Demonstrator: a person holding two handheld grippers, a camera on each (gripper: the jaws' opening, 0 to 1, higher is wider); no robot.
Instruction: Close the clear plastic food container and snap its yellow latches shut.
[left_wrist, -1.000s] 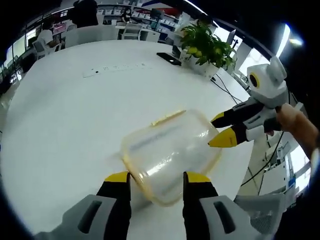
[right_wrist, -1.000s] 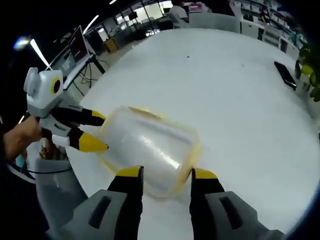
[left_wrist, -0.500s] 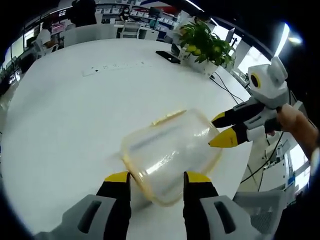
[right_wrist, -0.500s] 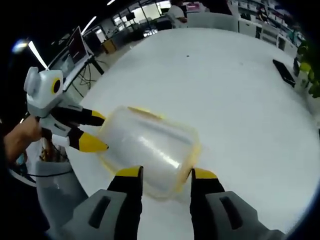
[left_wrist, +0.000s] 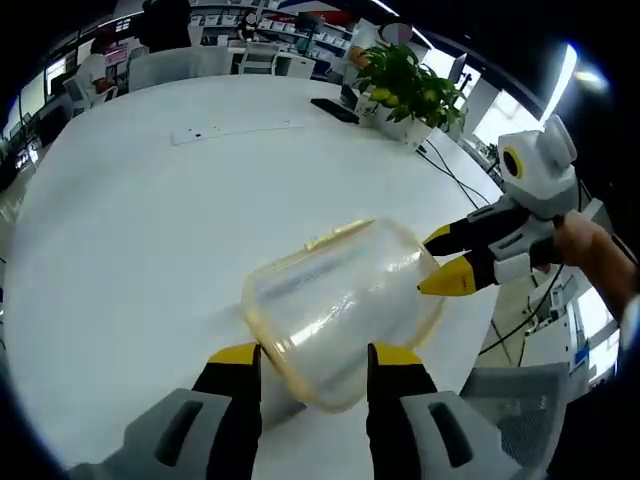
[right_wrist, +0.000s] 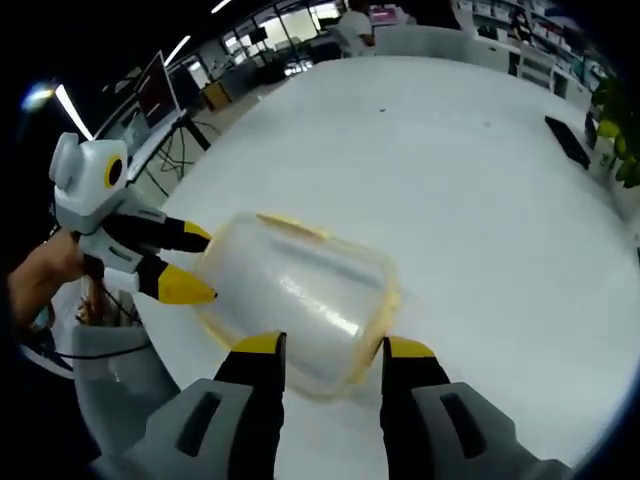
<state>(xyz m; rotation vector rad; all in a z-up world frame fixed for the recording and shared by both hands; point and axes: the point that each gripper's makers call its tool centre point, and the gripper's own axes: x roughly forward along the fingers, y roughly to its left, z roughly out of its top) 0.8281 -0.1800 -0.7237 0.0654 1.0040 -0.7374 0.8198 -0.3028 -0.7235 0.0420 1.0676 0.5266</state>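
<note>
Container (left_wrist: 335, 305) between two grippers — no readable label.

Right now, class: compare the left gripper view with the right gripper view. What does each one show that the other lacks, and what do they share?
Left gripper view alone: a potted plant at the table's far edge, with a white strip lying on the tabletop.

Right gripper view alone: a monitor with cables beyond the table, and a dark flat object near the far edge.

Shared: the clear container with yellow latches on the white table, one gripper's fingers at its near end, and the opposite gripper at another side.
</note>
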